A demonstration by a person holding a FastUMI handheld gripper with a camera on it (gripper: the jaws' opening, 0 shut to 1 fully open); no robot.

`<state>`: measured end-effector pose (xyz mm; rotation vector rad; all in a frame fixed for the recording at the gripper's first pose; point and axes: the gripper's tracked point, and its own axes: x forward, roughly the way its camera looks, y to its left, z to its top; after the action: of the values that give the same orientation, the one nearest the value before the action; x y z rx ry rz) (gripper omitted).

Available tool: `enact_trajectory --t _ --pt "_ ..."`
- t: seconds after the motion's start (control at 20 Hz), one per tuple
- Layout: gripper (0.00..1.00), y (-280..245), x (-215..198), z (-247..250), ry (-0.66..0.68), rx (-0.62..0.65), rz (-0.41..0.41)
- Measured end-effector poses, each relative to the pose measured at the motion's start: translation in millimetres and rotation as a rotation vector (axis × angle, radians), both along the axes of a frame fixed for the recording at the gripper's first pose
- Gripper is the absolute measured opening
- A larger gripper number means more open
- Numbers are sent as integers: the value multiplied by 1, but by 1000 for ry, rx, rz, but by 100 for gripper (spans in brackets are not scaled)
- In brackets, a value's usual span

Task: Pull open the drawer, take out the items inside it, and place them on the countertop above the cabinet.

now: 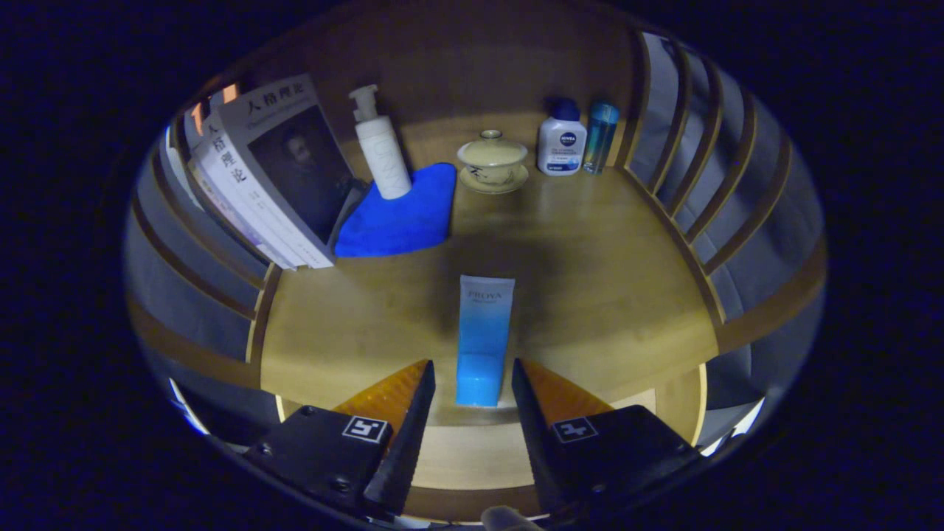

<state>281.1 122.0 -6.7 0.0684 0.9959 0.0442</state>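
Standing upside down on countertop (590, 243): blue tube (483, 341), cap end between fingers of gripper (472, 383), spread apart, not touching.

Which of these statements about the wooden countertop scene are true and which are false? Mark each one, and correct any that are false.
1. The blue squeeze tube lies flat on the wooden countertop, its cap end between the gripper fingers. True.
2. The gripper is shut on the tube. False: the fingers stand apart, not pressing it.
3. The white pump bottle stands upright on the blue cloth. True.
4. The cream lidded tea bowl sits on the cloth. False: it sits on its saucer on bare wood, beside the cloth.
5. The books lie flat. False: they lean upright.
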Motion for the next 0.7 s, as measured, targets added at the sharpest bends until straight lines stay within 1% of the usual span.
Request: enact_trajectory --t 0.1,0.25,0.3,0.4,0.6,0.7 --pt "67 1 -10 8 -38 3 10" --pt "67 2 -27 32 -160 -3 25" --pt "68 3 -37 39 -195 -5 42" --pt "79 7 -57 53 -276 -2 62" --pt "77 10 -107 77 -438 18 94" --pt "80 16 -132 86 -512 36 118"
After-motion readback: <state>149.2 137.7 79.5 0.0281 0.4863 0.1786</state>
